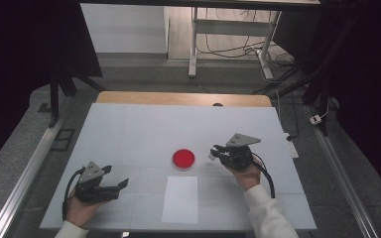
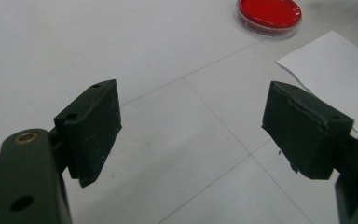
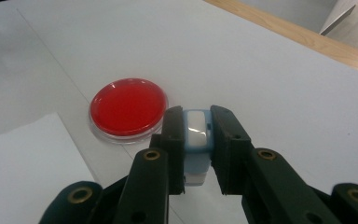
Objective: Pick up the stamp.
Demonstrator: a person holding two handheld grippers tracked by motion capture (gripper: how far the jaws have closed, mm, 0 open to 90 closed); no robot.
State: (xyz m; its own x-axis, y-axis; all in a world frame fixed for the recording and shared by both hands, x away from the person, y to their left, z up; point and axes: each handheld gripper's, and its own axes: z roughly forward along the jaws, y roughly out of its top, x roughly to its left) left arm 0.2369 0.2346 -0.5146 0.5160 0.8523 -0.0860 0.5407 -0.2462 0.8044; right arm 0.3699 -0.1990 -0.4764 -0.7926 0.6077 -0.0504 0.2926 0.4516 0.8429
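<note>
We see a red-filled clear petri dish (image 3: 128, 108), a plain white paper sheet (image 1: 180, 199), and a pale blue and white block (image 3: 197, 135) between black jaws, all on a white table (image 1: 139, 129) edged in light wood.

Matt black plastic is seen on the right gripper (image 3: 196, 122), whose pads are clamped on a glossy white-and-pale-blue plastic piece (image 3: 196, 135). Just ahead of it, a glossy clear plastic dish (image 3: 128, 108) with a red fill. Smooth matt paper sheet (image 1: 180, 198). Table (image 1: 129, 129): smooth matt white, wooden far edge.
</note>
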